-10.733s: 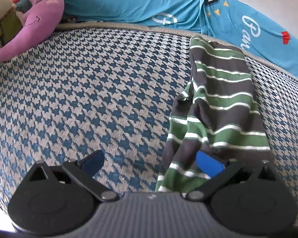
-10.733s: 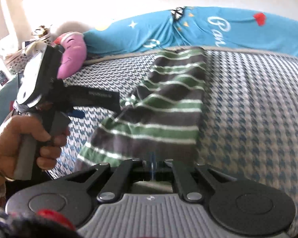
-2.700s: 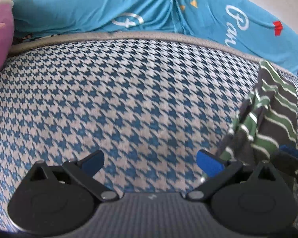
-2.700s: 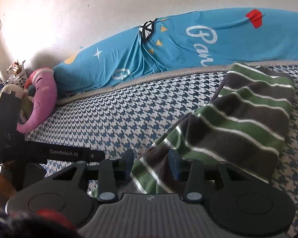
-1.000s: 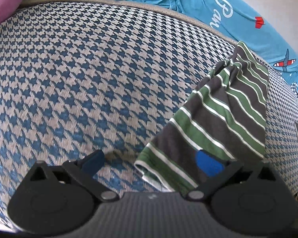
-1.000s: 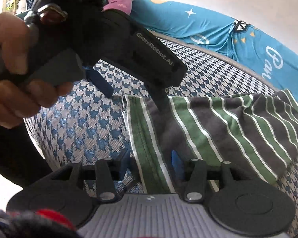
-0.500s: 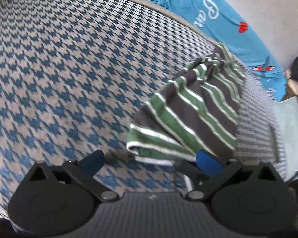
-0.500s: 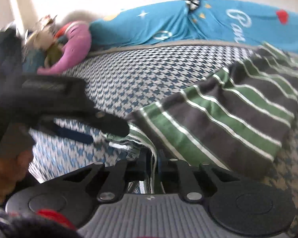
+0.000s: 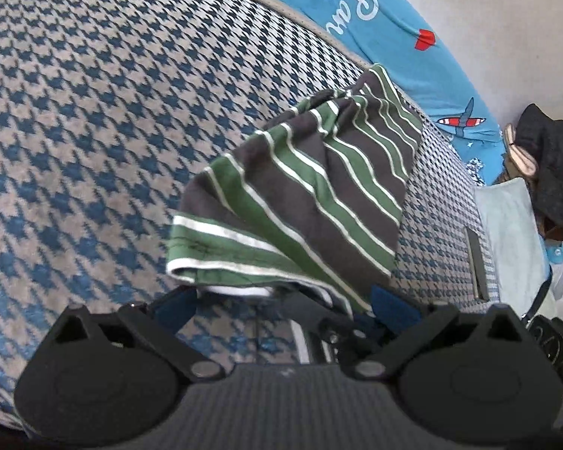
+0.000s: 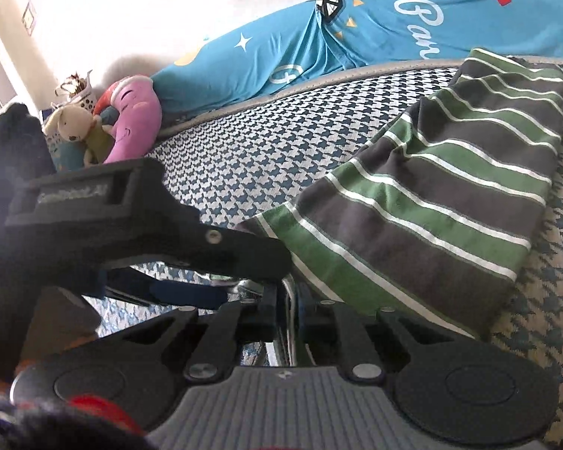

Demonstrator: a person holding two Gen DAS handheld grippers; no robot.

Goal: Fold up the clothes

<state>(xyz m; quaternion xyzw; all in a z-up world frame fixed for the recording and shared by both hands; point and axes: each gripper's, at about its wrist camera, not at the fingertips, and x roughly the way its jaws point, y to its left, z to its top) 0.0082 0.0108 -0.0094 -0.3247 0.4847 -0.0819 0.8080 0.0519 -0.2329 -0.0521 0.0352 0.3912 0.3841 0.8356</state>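
Over at the far left of the right wrist view, a cream plush rabbit (image 10: pixel 73 123) leans on a pink crescent-shaped cushion (image 10: pixel 133 120) at the edge of the bed with the blue-and-beige houndstooth cover (image 10: pixel 244 157), and a bright blue printed sheet (image 10: pixel 319 37) runs along the white wall behind. Moving right, the left gripper (image 9: pixel 283 305) sits low over that cover with its blue-padded fingers (image 9: pixel 176 305) spread wide, nothing between them; the hem of the grey-and-green striped knit garment (image 9: pixel 300 195) hangs just above the gap. The garment lies partly folded on the bed, its far end bunched near the blue sheet, its near corner lifted off the cover. That near corner runs straight into the right gripper (image 10: pixel 289 318), whose fingers are pressed together on a thin fold of the striped cloth. The two grippers are right beside each other, the left one's black body crossing in front of the right camera. Far right in the left wrist view, a pale blue cloth (image 9: pixel 506 232) lies past the bed's edge with a dark bundle (image 9: pixel 551 172) beyond it.
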